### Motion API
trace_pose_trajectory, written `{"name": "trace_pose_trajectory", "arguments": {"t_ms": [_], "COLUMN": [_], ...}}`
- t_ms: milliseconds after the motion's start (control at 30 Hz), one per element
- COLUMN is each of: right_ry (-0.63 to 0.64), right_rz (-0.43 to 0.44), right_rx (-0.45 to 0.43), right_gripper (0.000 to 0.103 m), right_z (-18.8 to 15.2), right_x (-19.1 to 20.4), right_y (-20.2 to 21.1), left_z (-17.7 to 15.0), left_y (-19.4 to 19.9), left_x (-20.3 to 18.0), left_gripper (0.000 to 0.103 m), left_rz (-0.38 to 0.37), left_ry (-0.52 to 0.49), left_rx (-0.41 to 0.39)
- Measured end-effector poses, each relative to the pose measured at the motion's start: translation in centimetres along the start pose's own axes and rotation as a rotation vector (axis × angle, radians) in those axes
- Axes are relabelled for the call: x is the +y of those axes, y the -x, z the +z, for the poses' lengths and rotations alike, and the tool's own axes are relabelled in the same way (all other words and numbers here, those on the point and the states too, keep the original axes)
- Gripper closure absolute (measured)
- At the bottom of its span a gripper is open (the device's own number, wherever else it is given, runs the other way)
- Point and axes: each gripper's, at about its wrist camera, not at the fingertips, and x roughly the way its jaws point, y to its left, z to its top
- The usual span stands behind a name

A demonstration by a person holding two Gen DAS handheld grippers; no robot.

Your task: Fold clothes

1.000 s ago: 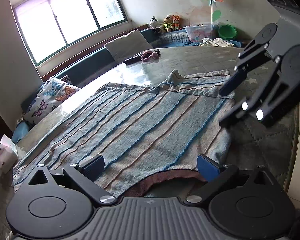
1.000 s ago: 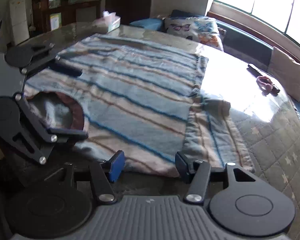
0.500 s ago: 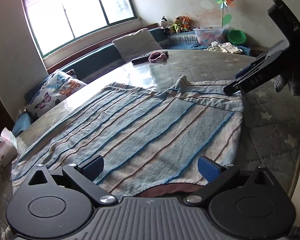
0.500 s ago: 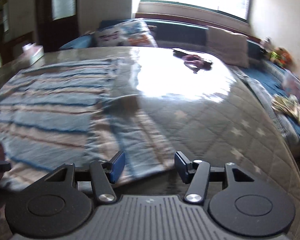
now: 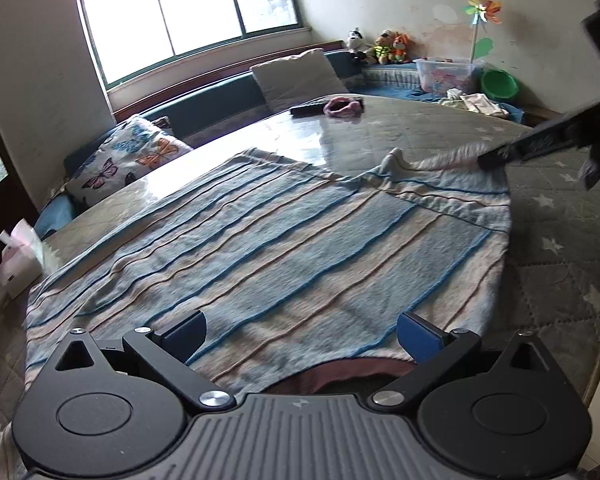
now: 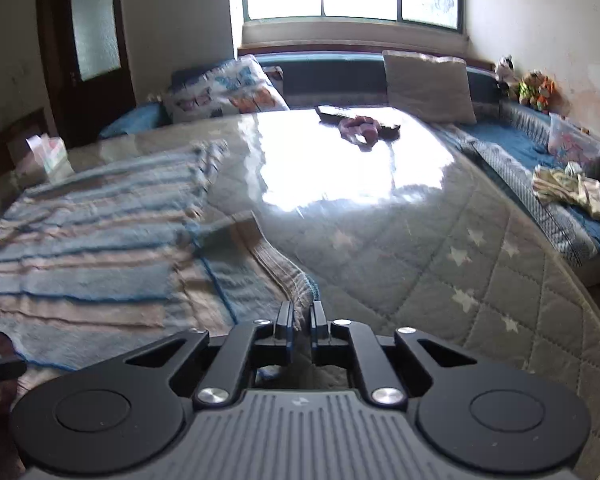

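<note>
A blue and beige striped sweater [image 5: 284, 248] lies spread flat on the round quilted table [image 5: 556, 240], its brown collar [image 5: 340, 372] at the near edge. My left gripper [image 5: 300, 334] is open over the collar end, touching nothing. My right gripper [image 6: 300, 320] is shut on the cuff of the sweater's sleeve [image 6: 276, 276]. In the left wrist view the right gripper [image 5: 500, 156] shows at the far right, pinching the pale cuff [image 5: 452, 158] just above the table.
A dark remote and a pink cloth [image 5: 342, 106] lie at the table's far side. A tissue box [image 5: 16, 264] stands at the left edge. Cushions [image 5: 300, 76], a bench, toys and a clothes pile [image 6: 572, 192] ring the table.
My right gripper swung from the sweater's hem to the sleeve cuff and shut on it. The left gripper stayed open near the collar.
</note>
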Motion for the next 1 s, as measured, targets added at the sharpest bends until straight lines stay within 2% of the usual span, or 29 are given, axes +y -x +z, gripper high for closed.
{"name": "trace_pose_trajectory", "arguments": {"t_ms": [167,300,533,633,767,1000], "right_ry": [0.044,0.106,0.191,0.223,0.231,0.198], "right_rz": [0.110,0.205,0.318,0.360,0.365,0.239], "right_rx": [-0.078,-0.101,-0.037,-0.007,0.015,0.108], "right_gripper": [0.097,0.097,0.096,0.088,0.087,0.087], "right_z": [1.9,2.8,1.8,1.2,1.0,0.0], "right_x": [2.8,5.9,10.3,11.9,11.3,8.4], "right_y": [2.8,3.7,2.3,1.7,1.5,-1.2], "left_z": [-0.6,-1.1,-1.7,-1.8,-1.9,-1.8], "left_y": [0.4,0.8,1.2,1.4,1.3,1.2], "left_x": [0.8,1.3,2.0,2.2,2.6,2.6], "left_gripper": [0.000,0.000,0.000,0.000,0.000,0.000], "left_rz": [0.016,0.026,0.043,0.049,0.053,0.050], "left_ry": [0.032,0.057,0.083,0.089,0.104,0.117], "left_rx": [0.003,0.004,0.012,0.013,0.018,0.020]}}
